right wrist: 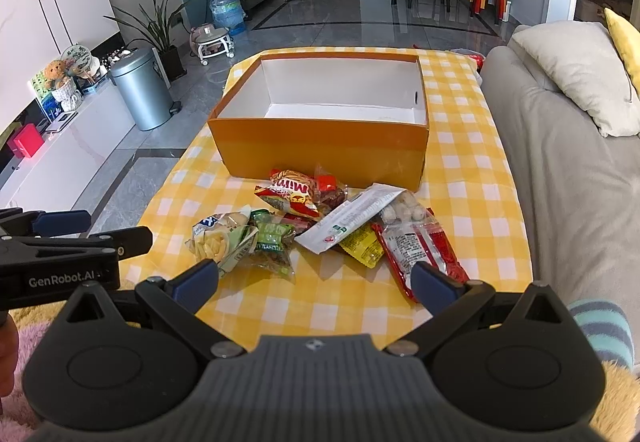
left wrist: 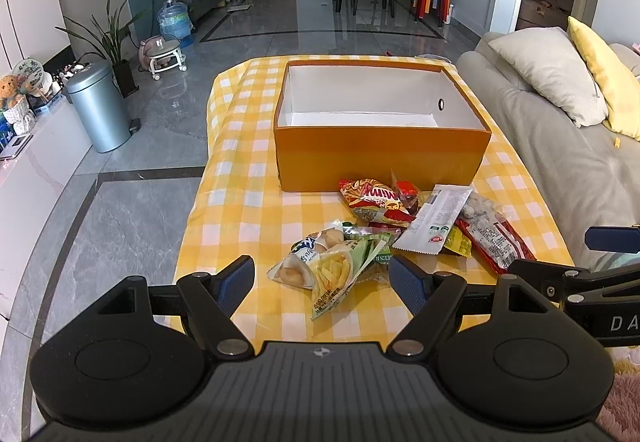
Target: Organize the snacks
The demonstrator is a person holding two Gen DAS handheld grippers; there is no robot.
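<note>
At the far left of the scene, on the grey tiled floor, a silver pedal bin [left wrist: 98,108] is seen beside a potted plant [left wrist: 114,42], well apart from the table. Toward the middle, a table covered with a yellow checked cloth [left wrist: 240,210] is shown, and on its far half an orange box [left wrist: 380,150] stands upright, open at the top, its white inside bare. Just near of the box a loose heap of snack packets is spread over the cloth. At the left of the heap a green and white chip packet [left wrist: 328,270] lies nearest the left gripper [left wrist: 322,282], whose blue-padded jaws are held spread wide to either side of it, nothing being touched. Further right, a red and yellow Mimi packet [left wrist: 376,202] lies just beside the box front, and a white packet [right wrist: 352,218] is laid tilted over its neighbours. At the right of the heap a red packet of pale balls [right wrist: 416,242] reaches toward the near edge. The right gripper [right wrist: 316,282] is held low over the near edge, jaws likewise spread apart and empty. At the far right a grey sofa [right wrist: 560,170] with a pale cushion [right wrist: 580,70] is seen beside the table
</note>
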